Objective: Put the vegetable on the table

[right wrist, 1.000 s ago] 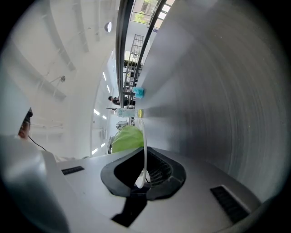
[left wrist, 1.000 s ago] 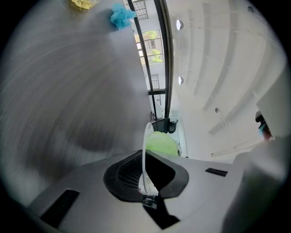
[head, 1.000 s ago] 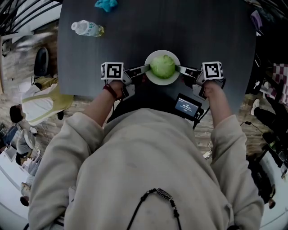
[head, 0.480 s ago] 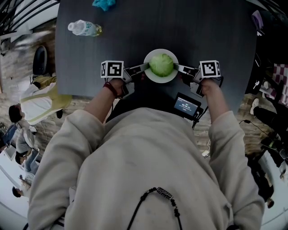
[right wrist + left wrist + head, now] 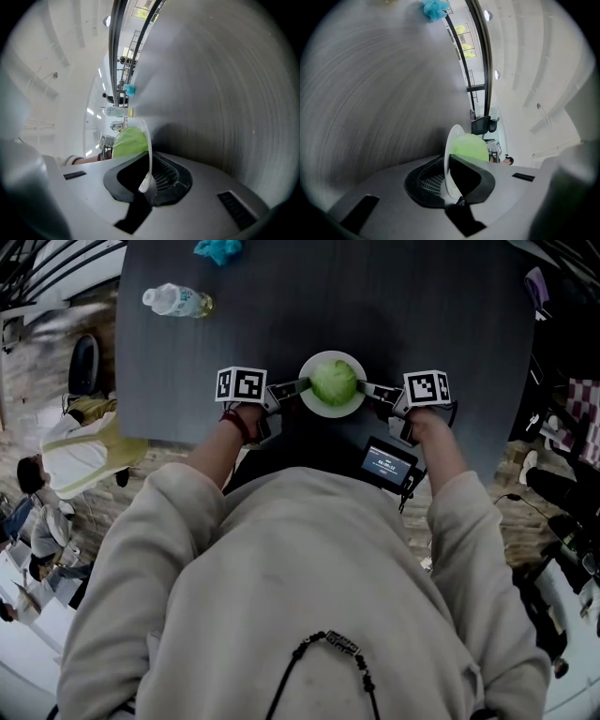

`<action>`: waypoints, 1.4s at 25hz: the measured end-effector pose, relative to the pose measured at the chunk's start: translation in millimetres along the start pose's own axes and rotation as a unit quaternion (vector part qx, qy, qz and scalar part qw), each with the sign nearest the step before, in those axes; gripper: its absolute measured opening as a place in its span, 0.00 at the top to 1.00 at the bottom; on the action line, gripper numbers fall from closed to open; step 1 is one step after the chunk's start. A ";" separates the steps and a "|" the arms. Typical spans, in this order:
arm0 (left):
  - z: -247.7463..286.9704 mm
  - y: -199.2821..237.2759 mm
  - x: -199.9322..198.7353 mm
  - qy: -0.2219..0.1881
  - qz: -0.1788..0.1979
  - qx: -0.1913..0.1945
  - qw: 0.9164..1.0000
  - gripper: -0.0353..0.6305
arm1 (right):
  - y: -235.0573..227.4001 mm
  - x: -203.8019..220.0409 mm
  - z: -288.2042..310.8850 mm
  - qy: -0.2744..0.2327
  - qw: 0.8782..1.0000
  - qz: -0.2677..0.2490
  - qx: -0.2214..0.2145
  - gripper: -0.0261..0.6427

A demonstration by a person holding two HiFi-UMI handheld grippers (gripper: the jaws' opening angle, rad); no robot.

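**Holding a plated lettuce at the near edge of the table, one claw on each side**

The lettuce [image 5: 334, 381], a round pale-green head, sits in the middle of a white plate [image 5: 310, 403]. The plate is over the dark table [image 5: 394, 306], close to the middle of its near edge. From where I stand I can't say whether its base is down on the tabletop or just above it.

The left claw [image 5: 296, 386] is closed on the plate's left rim and the right claw [image 5: 367, 387] on its right rim. Each gripper view shows the thin white rim pinched edge-on between dark pads, with the green head just beyond. Gripping at opposite sides makes sense: it keeps the plate level, so the loose head doesn't roll off. It also means nothing squeezes the leaves themselves.

Judging by the task, what remains is to get the plate settled flat and let go evenly. If one side released first, the plate could tip.

Nothing crowds the spot. A clear plastic bottle [image 5: 176, 301] lies on its side towards the far left corner, well apart. A blue crumpled thing [image 5: 217, 249] rests at the far edge. A small device with a lit screen [image 5: 388, 461] hangs at the person's front, below the near edge by the right forearm, and it isn't on the table.
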State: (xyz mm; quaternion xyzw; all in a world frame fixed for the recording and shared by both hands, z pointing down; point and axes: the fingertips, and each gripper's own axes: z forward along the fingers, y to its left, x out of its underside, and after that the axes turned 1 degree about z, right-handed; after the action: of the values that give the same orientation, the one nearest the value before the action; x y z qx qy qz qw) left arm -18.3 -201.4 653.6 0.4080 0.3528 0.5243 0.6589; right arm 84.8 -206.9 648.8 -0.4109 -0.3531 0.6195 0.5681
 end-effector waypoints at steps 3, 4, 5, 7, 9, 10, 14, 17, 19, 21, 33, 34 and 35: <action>0.1 3.0 2.4 0.006 0.003 -0.011 1.000 0.91 | -4.6 1.6 2.9 0.002 1.000 0.000 0.009 0.92; -0.2 3.8 2.5 0.008 0.004 -0.011 1.000 0.91 | -4.5 1.7 3.5 0.003 1.000 -0.001 0.011 0.92; -0.4 4.3 2.0 0.009 0.005 -0.012 1.000 0.91 | -4.4 1.5 3.9 0.004 1.000 -0.004 0.013 0.92; -1.1 5.1 0.9 0.013 0.010 -0.016 1.000 0.91 | -5.1 1.1 5.7 0.007 1.000 -0.009 0.017 0.92; -1.0 5.8 2.8 0.025 0.027 -0.026 0.999 0.91 | -8.4 2.0 7.6 0.008 0.999 -0.016 0.028 0.92; -0.1 6.0 5.0 0.035 0.040 -0.033 0.998 0.91 | -10.9 3.1 7.8 0.009 0.999 -0.022 0.037 0.92; 3.0 6.9 8.9 0.055 0.064 -0.061 0.995 0.90 | -16.0 4.6 5.7 0.005 0.998 -0.033 0.055 0.92; 1.5 7.7 10.2 0.059 0.070 -0.063 0.994 0.90 | -17.3 5.5 7.0 0.007 0.997 -0.040 0.066 0.91; 1.4 8.4 12.0 0.069 0.075 -0.060 0.993 0.89 | -19.6 6.6 6.9 0.010 0.996 -0.049 0.080 0.91; 1.2 8.3 14.1 0.079 0.082 -0.060 0.992 0.88 | -22.7 7.7 5.4 0.010 0.994 -0.059 0.095 0.90; -47.9 14.6 3.7 0.048 0.100 -0.059 0.992 0.50 | -36.9 -15.3 -38.9 -0.063 0.985 -0.045 0.151 0.64; -51.6 16.6 1.6 0.040 0.101 -0.061 0.992 0.50 | -39.8 -16.8 -42.5 -0.068 0.984 -0.042 0.159 0.64; -54.8 18.8 1.4 0.033 0.103 -0.065 0.992 0.50 | -42.6 -17.0 -45.6 -0.073 0.983 -0.039 0.166 0.64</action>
State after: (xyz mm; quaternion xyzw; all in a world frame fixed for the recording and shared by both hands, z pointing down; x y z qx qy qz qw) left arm -74.5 -188.6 647.7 0.3808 0.2957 0.6242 0.6148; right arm 144.2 -220.7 670.3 -0.2502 -0.3013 0.6749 0.6254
